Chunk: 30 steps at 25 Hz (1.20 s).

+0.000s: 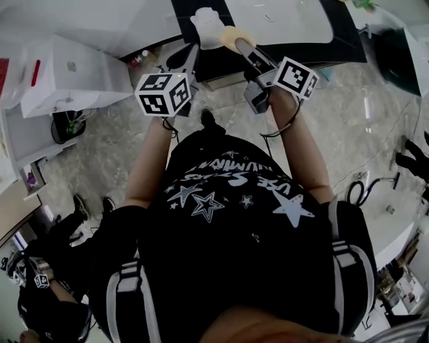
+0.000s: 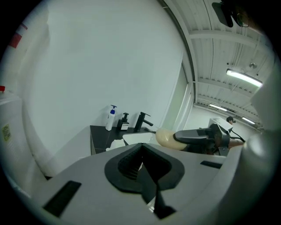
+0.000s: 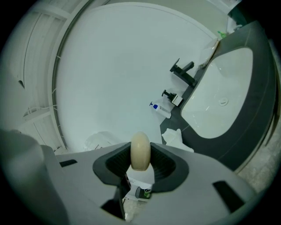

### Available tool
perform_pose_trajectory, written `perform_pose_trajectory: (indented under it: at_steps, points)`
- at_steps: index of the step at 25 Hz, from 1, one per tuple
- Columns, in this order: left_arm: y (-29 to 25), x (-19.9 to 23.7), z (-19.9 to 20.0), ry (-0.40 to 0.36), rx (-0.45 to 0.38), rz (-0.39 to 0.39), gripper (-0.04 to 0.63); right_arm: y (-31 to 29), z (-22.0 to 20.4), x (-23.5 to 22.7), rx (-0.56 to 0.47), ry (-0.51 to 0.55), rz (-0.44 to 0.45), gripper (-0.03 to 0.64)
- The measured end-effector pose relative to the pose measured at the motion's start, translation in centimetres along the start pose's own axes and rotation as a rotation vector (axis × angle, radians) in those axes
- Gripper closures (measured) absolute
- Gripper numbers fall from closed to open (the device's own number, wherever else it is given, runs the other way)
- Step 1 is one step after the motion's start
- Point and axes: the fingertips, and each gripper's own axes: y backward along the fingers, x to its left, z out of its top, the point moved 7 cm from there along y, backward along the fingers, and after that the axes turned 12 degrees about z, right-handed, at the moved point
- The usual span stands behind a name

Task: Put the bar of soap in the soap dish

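**Lower the soap flat, then let go**

The bar of soap [image 3: 140,150] is off the desk, pinched across its thin sides between the jaws of the right gripper [image 3: 140,163], with its far end standing out past their tips. In the head view it hangs just beside a white, uneven shape that I take to be the soap dish [image 1: 209,25], at the near edge of the dark desk [image 1: 345,37] next to the pale sink [image 1: 281,17].

The step in hand looks like the placing. It would go best with the bar centred over the dish, tipped down until a broad face meets the hollow, and the jaws eased apart only once it rests, since a smooth rounded bar may well slide out.

The bar's long axis seems to run along the jaws, pointing forward toward the desk, and the bar stands on edge.

The left gripper [image 2: 142,169] has its jaws drawn together on nothing, held beside the right one.
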Motion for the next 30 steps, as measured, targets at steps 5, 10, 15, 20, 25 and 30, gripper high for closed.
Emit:
perform_pose_trajectory:
  at_steps: [5, 10, 15, 20, 25, 30]
  points:
    - [-2.3, 2.4, 0.9, 0.027, 0.003, -0.003, 0.584, -3.5, 1.3, -1.2, 0.022, -0.013, -0.031, 0.488]
    - [-2.1, 2.5, 1.9, 0.030, -0.013, -0.006, 0.584, -4.3, 2.2, -0.5, 0.034, 0.007, -0.053, 0.488]
    - [-2.0, 3.2, 2.0, 0.037, -0.017, 0.004, 0.584, -4.8, 2.6, -0.5, 0.038, 0.049, -0.051, 0.488]
    - [-2.5, 3.0, 1.9, 0.044, -0.012, 0.014, 0.584, -5.0, 3.2, -1.6, 0.087, 0.104, -0.064, 0.488]
    - [-3.6, 2.7, 1.8, 0.046, 0.001, 0.047, 0.584, -5.6, 4.1, -3.2, 0.156, 0.157, -0.096, 0.488]
    - [-4.5, 2.7, 1.8, 0.059, 0.007, 0.106, 0.584, -7.3, 5.3, -4.2, 0.261, 0.267, -0.078, 0.488]
